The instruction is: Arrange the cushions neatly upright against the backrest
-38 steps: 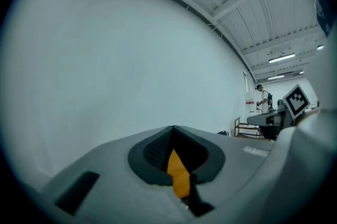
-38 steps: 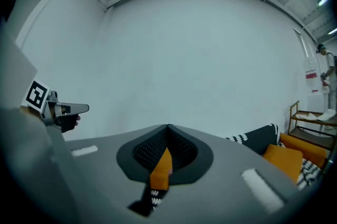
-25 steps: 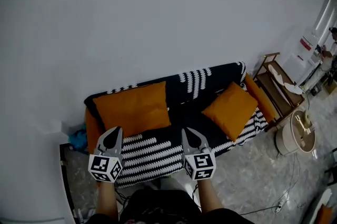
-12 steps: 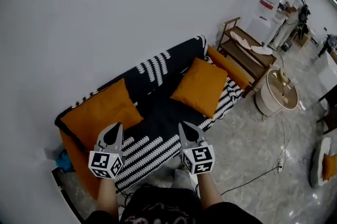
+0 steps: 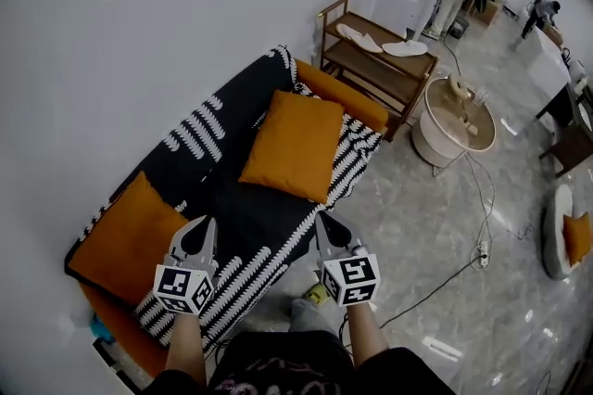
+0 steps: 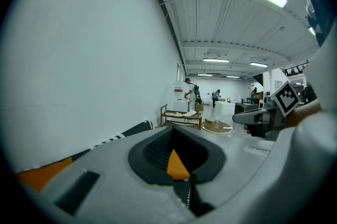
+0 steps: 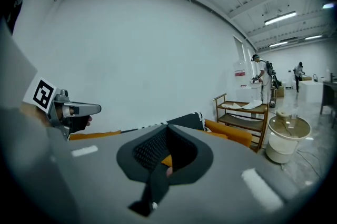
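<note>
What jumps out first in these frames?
Two orange cushions stand out against the sofa and its black-and-white cover: the left cushion at the sofa's lower-left end in the head view, and the right cushion toward its far end. At the bottom of that view, the left gripper and right gripper are both shut and empty, pointing at the sofa.

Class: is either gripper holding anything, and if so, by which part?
Nothing is held. The left gripper and the right gripper are both shut and empty, clear of the orange cushions on the sofa.
</note>
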The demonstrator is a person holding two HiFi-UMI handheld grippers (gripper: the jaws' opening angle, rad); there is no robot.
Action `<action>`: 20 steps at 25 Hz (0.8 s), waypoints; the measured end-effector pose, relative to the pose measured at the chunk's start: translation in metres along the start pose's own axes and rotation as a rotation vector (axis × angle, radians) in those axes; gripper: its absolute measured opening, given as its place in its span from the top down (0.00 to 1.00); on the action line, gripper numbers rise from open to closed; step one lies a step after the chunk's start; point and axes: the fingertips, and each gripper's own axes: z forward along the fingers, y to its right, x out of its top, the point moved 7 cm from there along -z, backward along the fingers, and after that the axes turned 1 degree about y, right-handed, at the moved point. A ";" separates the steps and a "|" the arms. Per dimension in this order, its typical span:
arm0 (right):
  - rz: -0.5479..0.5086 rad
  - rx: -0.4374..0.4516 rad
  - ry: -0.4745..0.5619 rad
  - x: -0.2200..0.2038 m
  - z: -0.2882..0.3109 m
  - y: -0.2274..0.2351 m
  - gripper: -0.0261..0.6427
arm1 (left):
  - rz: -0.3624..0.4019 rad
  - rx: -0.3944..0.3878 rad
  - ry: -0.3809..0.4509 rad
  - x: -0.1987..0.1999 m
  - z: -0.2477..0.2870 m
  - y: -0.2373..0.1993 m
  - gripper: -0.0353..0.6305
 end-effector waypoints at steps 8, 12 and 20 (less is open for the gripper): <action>0.016 -0.061 -0.005 0.009 0.008 0.144 0.94 | 0.014 -0.058 -0.022 0.007 0.142 0.073 0.94; 0.049 -0.105 -0.007 0.008 0.001 0.191 0.94 | 0.030 -0.105 -0.050 0.005 0.190 0.101 0.94; 0.078 -0.178 -0.028 0.004 0.005 0.259 0.94 | 0.012 -0.144 -0.050 0.010 0.279 0.117 0.94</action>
